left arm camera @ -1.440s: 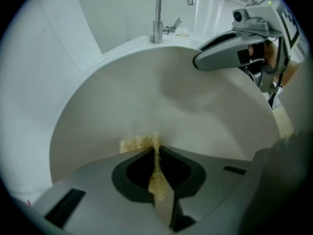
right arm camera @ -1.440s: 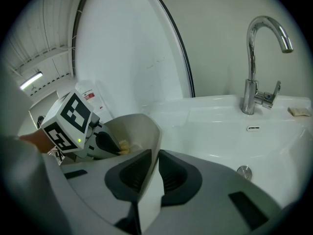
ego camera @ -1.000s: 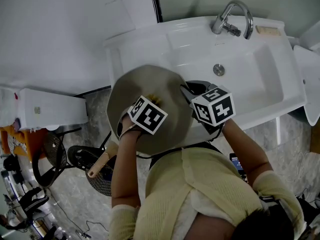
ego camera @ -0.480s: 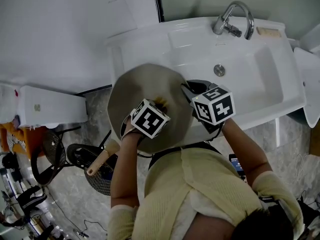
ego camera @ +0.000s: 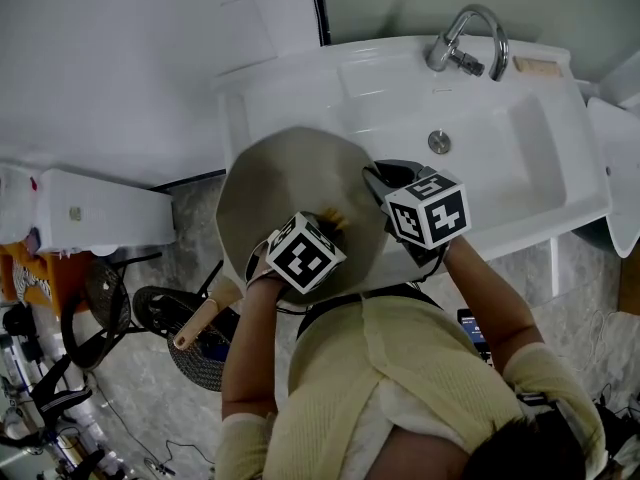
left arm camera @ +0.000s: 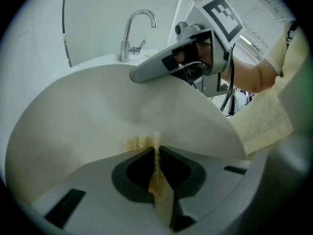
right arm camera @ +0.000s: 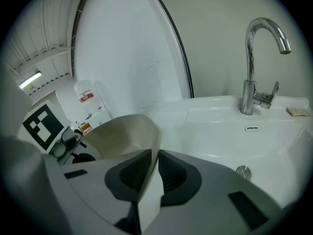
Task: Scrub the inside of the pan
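A beige pan (ego camera: 290, 178) is held tilted over the left end of the white sink (ego camera: 520, 158). My left gripper (ego camera: 333, 222) is inside the pan, shut on a thin yellow scrub pad (left arm camera: 157, 177). The pad's tip presses on the pan's inner surface (left arm camera: 98, 126), where a yellowish smear shows. My right gripper (ego camera: 380, 183) is shut on the pan's right rim; in the right gripper view the pan wall (right arm camera: 124, 131) runs between its jaws. The right gripper (left arm camera: 188, 65) also shows at the pan's far rim in the left gripper view.
A chrome faucet (ego camera: 465, 33) stands at the back of the sink, with the drain (ego camera: 438, 141) below it and a small soap piece (ego camera: 538, 61) on the ledge. A white box (ego camera: 90, 213) and a wooden-handled brush (ego camera: 205, 318) are at the floor left.
My left gripper has slid the pad across the pan's inside, to the right and toward the person. The right gripper and the pan have hardly moved.
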The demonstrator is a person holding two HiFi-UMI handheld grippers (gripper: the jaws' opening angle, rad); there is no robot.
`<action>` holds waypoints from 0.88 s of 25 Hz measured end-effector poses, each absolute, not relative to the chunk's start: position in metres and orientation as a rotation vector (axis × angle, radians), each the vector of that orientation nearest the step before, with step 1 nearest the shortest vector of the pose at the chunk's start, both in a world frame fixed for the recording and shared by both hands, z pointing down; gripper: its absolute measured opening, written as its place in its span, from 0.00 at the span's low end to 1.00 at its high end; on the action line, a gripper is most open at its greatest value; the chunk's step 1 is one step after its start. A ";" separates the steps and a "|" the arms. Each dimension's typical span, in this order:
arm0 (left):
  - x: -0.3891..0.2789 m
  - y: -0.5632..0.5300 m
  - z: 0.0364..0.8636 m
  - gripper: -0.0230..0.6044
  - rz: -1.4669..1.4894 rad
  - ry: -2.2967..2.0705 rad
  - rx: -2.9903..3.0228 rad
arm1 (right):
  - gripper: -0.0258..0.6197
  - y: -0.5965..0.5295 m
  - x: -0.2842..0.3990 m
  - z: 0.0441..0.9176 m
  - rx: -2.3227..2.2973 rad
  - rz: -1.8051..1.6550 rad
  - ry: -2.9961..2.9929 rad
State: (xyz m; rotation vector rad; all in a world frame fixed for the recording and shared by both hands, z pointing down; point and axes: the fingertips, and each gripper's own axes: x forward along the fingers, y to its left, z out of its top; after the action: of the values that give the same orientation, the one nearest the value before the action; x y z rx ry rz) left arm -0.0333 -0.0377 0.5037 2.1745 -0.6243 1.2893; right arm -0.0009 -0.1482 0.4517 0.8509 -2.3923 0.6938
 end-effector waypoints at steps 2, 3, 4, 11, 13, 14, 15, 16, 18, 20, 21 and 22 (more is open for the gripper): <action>-0.032 -0.033 0.503 0.17 1.290 -0.599 2.183 | 0.11 -0.148 -0.001 0.451 0.853 0.695 -2.392; -0.030 -0.031 0.504 0.17 1.290 -0.585 2.187 | 0.11 -0.148 -0.001 0.452 0.854 0.695 -2.392; -0.029 -0.029 0.504 0.17 1.290 -0.573 2.190 | 0.11 -0.149 -0.001 0.452 0.856 0.695 -2.391; -0.024 -0.023 0.500 0.17 1.255 -0.561 2.202 | 0.11 -0.148 -0.001 0.451 0.863 0.707 -2.407; -0.023 -0.024 0.495 0.17 1.212 -0.583 2.214 | 0.11 -0.147 -0.001 0.450 0.862 0.730 -2.421; -0.023 -0.025 0.491 0.17 1.188 -0.596 2.222 | 0.11 -0.147 -0.001 0.450 0.861 0.736 -2.425; -0.023 -0.026 0.488 0.17 1.168 -0.608 2.229 | 0.11 -0.147 -0.001 0.449 0.859 0.735 -2.426; -0.023 -0.028 0.485 0.17 1.155 -0.622 2.235 | 0.11 -0.147 -0.001 0.449 0.857 0.730 -2.426; -0.025 -0.031 0.480 0.17 1.146 -0.655 2.250 | 0.11 -0.146 -0.001 0.449 0.855 0.715 -2.423; -0.027 -0.035 0.472 0.17 1.129 -0.694 2.267 | 0.11 -0.146 -0.001 0.450 0.856 0.703 -2.419; -0.028 -0.037 0.468 0.17 1.112 -0.716 2.272 | 0.11 -0.145 0.000 0.450 0.857 0.698 -2.417; -0.030 -0.038 0.464 0.17 1.094 -0.738 2.275 | 0.11 -0.145 0.000 0.450 0.858 0.693 -2.416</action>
State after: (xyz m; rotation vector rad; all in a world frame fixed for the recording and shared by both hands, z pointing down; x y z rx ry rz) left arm -0.0301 -0.0383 0.4644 2.2754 -0.7381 1.0935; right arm -0.0004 -0.1453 0.4496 0.8582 -2.4163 0.6934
